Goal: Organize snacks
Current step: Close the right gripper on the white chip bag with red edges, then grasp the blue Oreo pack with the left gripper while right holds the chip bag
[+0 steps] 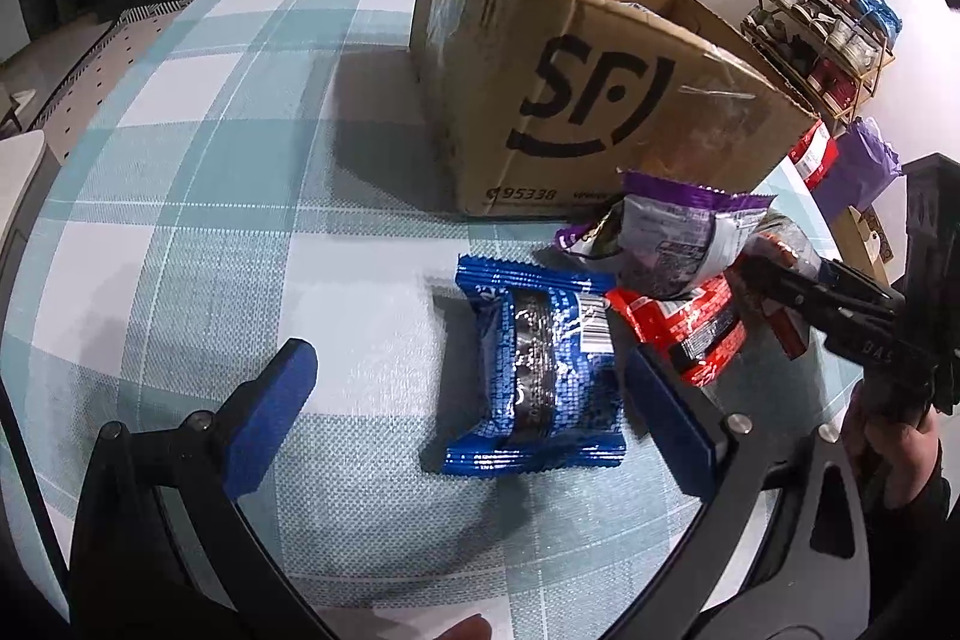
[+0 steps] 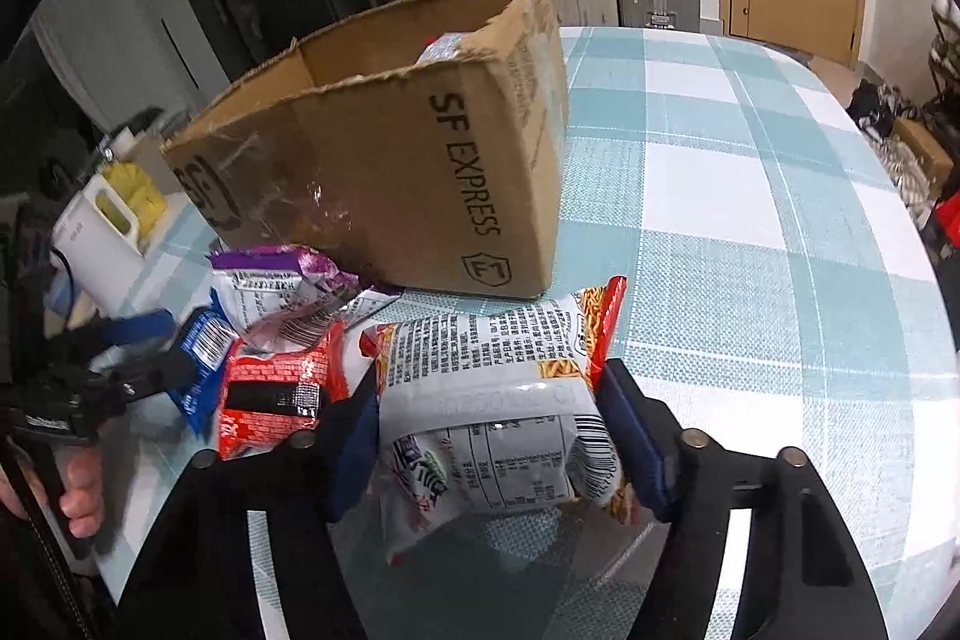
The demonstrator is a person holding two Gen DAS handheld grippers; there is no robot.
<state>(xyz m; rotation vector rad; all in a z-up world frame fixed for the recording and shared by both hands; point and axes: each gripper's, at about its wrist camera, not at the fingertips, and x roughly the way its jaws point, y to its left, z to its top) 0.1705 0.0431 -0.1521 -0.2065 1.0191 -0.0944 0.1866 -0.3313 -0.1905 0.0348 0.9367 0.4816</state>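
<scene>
On the counter (image 1: 198, 196), covered in a teal and white checked cloth, an open cardboard box (image 1: 576, 100) stands with a smiling logo on one face and some packets just showing above its torn rim. In front of the box lies a small heap of snacks. The left claw (image 1: 474, 382) hangs spread wide over a blue packet (image 1: 534, 370), which lies flat on the cloth between its blue pads (neither pad presses on it; the right-side pad sits just beside the packet's edge, the left-side one well apart from it). Just beside the blue packet lie a red packet (image 1: 684, 328) and, partly on top of that, a purple and white packet (image 1: 672, 232), near the foot of the box. The right claw (image 2: 486, 430) pinches a white noodle packet (image 2: 498, 412) with red ends, its two pads pressing in on the bag's sides so the wrapper bulges between them; whether the bag rests on the cloth or is clear of it I cannot tell. A hand (image 2: 78, 490) grips the handle of the left tool at the edge of the right wrist view.
</scene>
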